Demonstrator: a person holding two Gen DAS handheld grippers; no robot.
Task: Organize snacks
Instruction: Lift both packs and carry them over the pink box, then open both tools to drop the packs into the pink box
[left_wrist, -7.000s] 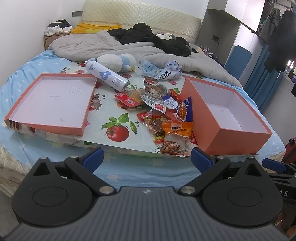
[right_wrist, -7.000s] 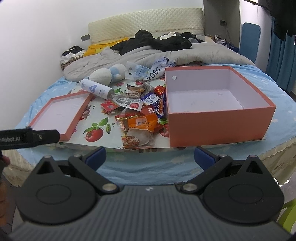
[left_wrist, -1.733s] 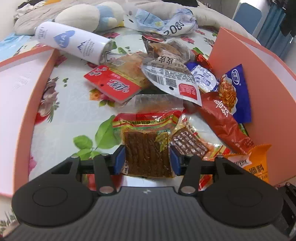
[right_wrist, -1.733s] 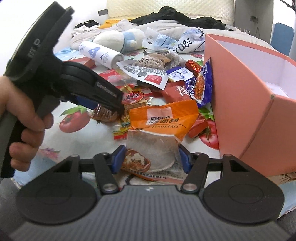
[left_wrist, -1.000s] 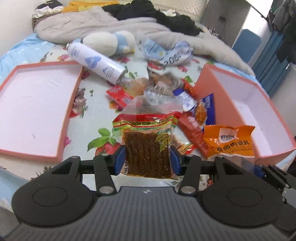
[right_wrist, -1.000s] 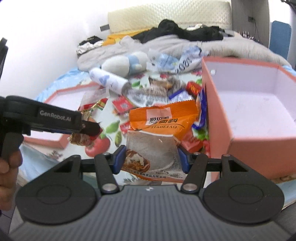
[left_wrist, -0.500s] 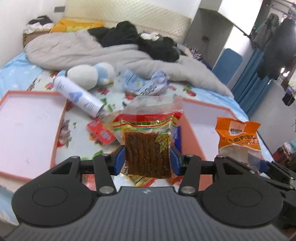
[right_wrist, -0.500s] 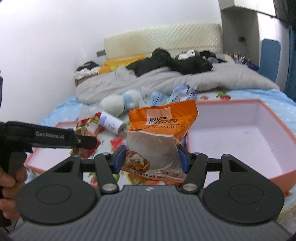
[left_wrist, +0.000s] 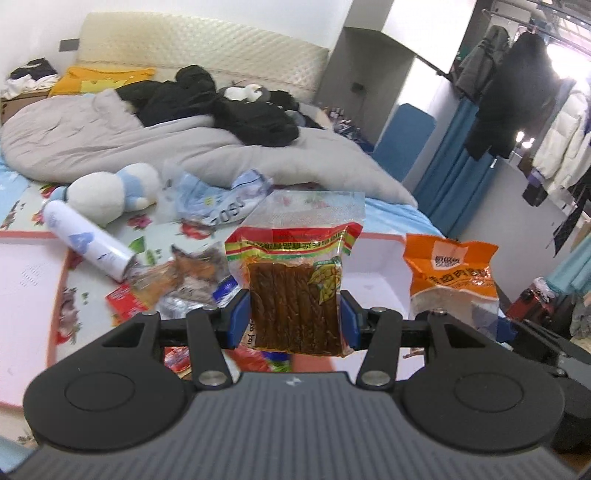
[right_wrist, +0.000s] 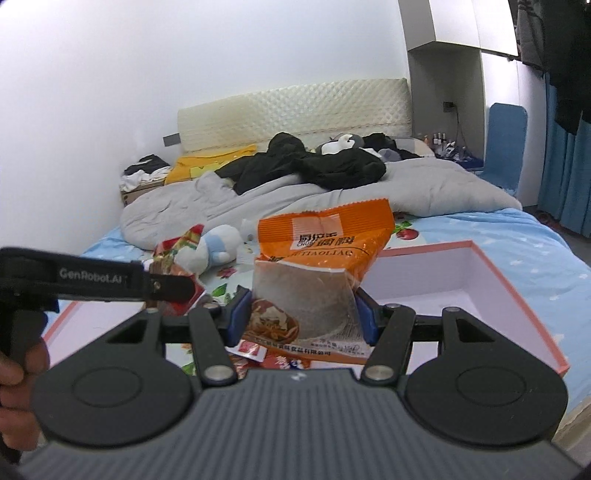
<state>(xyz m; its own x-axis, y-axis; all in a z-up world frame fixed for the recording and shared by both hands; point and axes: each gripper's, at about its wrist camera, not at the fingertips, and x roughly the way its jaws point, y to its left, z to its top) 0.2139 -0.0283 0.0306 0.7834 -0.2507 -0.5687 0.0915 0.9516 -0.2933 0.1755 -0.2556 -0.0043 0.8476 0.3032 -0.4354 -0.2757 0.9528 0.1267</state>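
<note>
Left hand-held gripper (left_wrist: 293, 323) clamped on a clear packet of brown snack strips (left_wrist: 295, 280), raised above the bed; right hand-held gripper (right_wrist: 303, 317) clamped on an orange snack bag (right_wrist: 317, 273), raised beside the open pink box (right_wrist: 491, 291). Remaining snacks (left_wrist: 184, 284) heaped mid-bed beside a white spray can (left_wrist: 86, 245).

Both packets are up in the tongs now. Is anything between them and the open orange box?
Nothing visible. The orange packet in the right tongs is near the box; the jerky packet in the left tongs hangs clear.
</note>
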